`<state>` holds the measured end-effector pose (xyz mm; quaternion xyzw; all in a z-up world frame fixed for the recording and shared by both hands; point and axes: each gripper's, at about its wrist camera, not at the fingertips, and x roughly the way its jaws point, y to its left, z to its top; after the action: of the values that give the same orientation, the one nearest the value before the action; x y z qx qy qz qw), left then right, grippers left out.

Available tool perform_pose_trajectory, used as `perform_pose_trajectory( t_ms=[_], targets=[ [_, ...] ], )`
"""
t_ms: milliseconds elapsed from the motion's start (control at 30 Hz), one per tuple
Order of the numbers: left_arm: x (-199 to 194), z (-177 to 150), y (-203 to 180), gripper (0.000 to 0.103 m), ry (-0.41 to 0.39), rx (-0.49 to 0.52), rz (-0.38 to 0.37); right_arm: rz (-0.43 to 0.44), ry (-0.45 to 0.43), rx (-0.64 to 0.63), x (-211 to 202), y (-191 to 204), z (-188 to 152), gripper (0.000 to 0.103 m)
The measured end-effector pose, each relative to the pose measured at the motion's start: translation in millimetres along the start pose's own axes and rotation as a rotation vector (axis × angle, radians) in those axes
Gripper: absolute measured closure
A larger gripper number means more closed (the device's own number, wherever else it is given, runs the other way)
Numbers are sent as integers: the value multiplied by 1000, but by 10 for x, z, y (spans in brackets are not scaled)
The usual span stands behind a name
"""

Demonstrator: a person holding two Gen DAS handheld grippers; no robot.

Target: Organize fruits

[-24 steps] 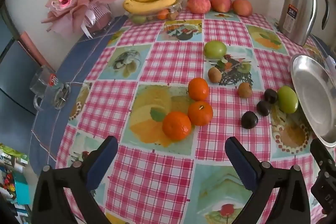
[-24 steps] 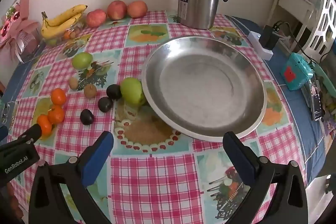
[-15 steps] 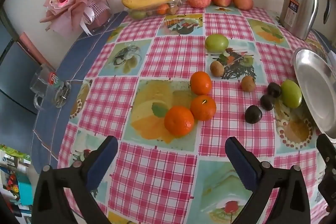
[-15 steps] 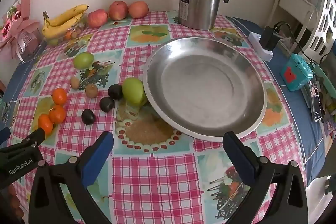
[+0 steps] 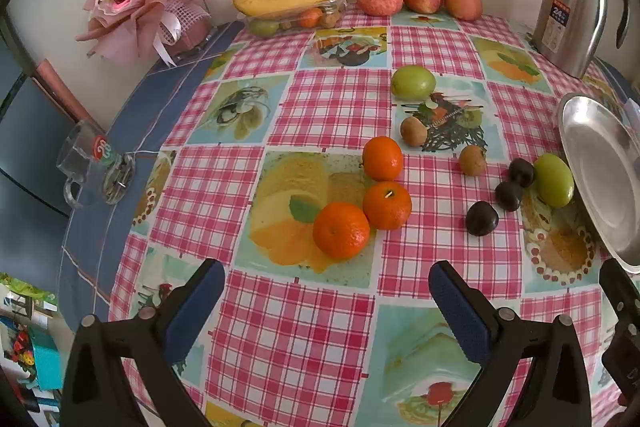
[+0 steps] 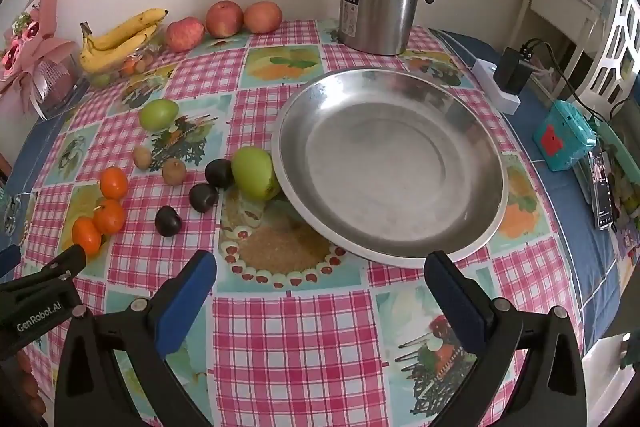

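The left gripper (image 5: 326, 291) hangs with jaws wide and empty; three tangerines (image 5: 341, 229) lie just ahead of them on the surface (image 5: 296, 339). The right gripper (image 6: 320, 279) is equally wide and empty, a steel plate (image 6: 400, 251) ahead, a green fruit (image 6: 256, 173), perhaps a jujube, touching its left rim.

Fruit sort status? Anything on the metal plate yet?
Done: nothing; the metal plate is bare. In hand: nothing; left gripper and right gripper hover open over the tablecloth. Left: three oranges, two green fruits, three dark plums and two small brown fruits all lie loose beside the plate.
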<state>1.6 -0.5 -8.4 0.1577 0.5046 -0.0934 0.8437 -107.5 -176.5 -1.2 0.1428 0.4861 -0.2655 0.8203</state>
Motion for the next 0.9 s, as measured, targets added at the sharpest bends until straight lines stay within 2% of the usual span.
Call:
perform_pose_trajectory(
  t_ms=[900],
  targets=[
    [-3, -4, 3, 0, 5, -4, -1, -6, 16, 0, 30, -26, -16, 0]
  ],
)
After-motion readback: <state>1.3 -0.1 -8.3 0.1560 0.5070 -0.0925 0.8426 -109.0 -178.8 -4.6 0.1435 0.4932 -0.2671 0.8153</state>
